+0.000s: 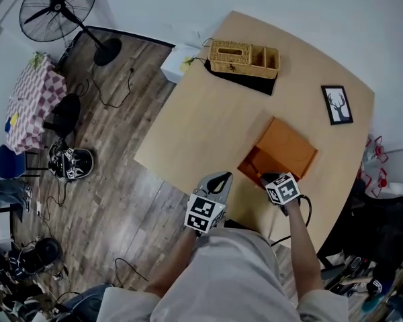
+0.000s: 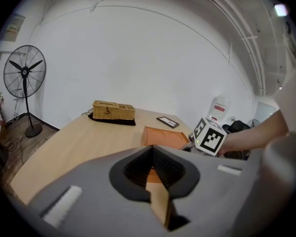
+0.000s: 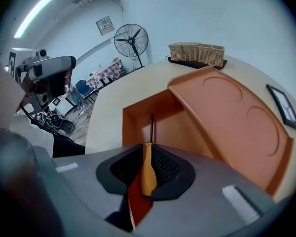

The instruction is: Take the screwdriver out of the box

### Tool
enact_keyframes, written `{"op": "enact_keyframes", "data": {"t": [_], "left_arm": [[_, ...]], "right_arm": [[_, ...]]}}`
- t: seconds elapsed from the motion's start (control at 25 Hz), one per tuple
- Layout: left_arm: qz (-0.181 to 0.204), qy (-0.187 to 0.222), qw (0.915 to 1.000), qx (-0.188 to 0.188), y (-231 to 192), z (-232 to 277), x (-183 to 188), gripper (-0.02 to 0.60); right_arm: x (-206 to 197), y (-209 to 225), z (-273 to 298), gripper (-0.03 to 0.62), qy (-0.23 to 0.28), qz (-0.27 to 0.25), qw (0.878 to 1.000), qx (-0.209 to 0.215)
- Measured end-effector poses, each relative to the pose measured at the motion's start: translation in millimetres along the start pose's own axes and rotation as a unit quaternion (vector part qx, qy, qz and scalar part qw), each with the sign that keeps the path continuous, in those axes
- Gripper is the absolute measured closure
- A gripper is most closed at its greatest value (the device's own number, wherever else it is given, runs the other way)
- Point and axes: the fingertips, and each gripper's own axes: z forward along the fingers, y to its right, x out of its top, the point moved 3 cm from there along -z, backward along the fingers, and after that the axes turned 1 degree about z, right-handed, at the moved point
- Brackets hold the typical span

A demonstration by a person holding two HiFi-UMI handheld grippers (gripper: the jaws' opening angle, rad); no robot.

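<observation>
An orange box [image 1: 254, 161] stands open near the front edge of the wooden table [image 1: 208, 119], its lid [image 1: 287, 146] leaning back. In the right gripper view a screwdriver [image 3: 147, 169] with an orange handle and a dark shaft lies in the box [image 3: 138, 117]. My right gripper [image 3: 147, 168] reaches down into the box, jaws a little apart on either side of the handle, with a gap left of it. My left gripper [image 1: 218, 180] hovers over the table edge left of the box, jaws slightly apart and empty [image 2: 155, 177]. It looks towards the box [image 2: 164, 137].
A wicker basket [image 1: 244, 58] sits at the table's far side and a framed picture [image 1: 336, 104] lies at the right. A standing fan [image 1: 57, 9], a checked cloth table [image 1: 30, 99] and cables are on the floor at the left.
</observation>
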Motion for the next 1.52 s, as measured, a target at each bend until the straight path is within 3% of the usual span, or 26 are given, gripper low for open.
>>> {"op": "enact_keyframes", "data": {"t": [0.24, 0.44, 0.92, 1.52], "left_arm": [[0.011, -0.007, 0.9993, -0.035, -16, 16, 13, 0.528], [0.015, -0.013, 0.9978, -0.064, -23, 25, 22, 0.528], [0.029, -0.04, 0.9925, -0.111, -38, 38, 20, 0.528], [0.062, -0.054, 0.9876, -0.134, -25, 51, 22, 0.528]], "right_arm": [[-2, -4, 16, 0.52, -0.041, 0.017, 0.999, 0.008], [-1, 1, 24, 0.504, -0.05, 0.034, 0.998, -0.011], [-3, 7, 40, 0.496, -0.101, 0.013, 0.993, -0.058], [-14, 4, 50, 0.502, -0.151, -0.007, 0.987, -0.062]]}}
